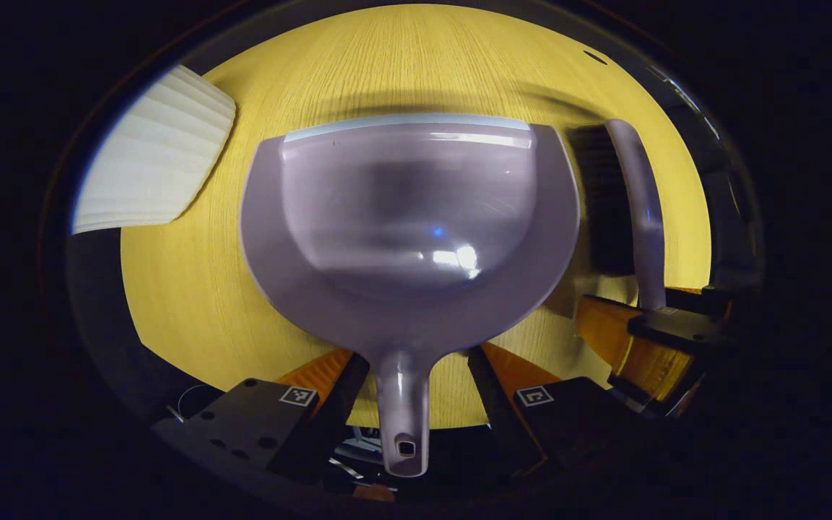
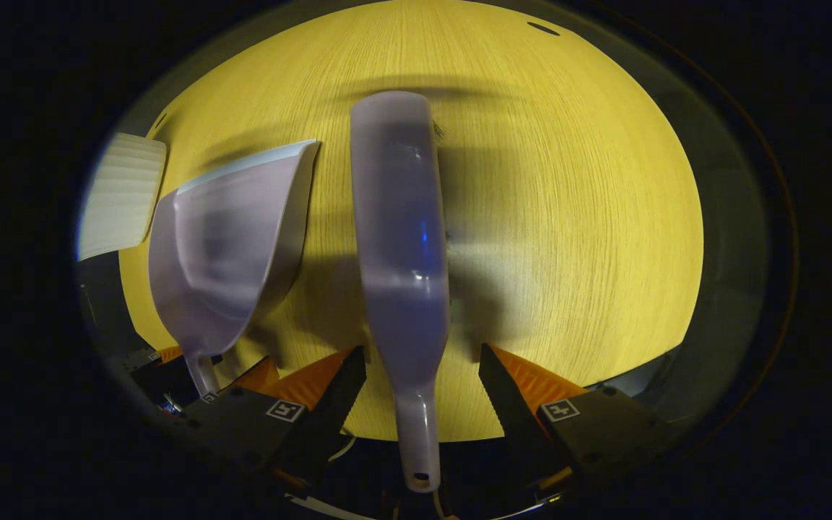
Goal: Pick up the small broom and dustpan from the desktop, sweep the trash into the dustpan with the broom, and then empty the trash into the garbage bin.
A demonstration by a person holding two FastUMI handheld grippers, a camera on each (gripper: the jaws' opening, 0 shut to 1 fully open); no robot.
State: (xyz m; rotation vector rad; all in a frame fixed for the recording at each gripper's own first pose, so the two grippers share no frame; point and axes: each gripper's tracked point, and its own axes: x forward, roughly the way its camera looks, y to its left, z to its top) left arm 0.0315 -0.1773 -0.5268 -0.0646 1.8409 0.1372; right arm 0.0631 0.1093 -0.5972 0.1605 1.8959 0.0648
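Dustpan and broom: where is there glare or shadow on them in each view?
Left gripper view: bright glare spots low in the dustpan bowl, and a dark shadow on the table beyond its lip. Right gripper view: the broom carries a small blue glint and shades the table on both sides.

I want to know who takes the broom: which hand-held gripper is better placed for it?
Right. The right hand-held gripper stands open with the broom handle between its fingers. The left hand-held gripper straddles the dustpan handle instead.

Yellow wood-grain desktop (image 1: 192,289), dim booth, glare from overhead light
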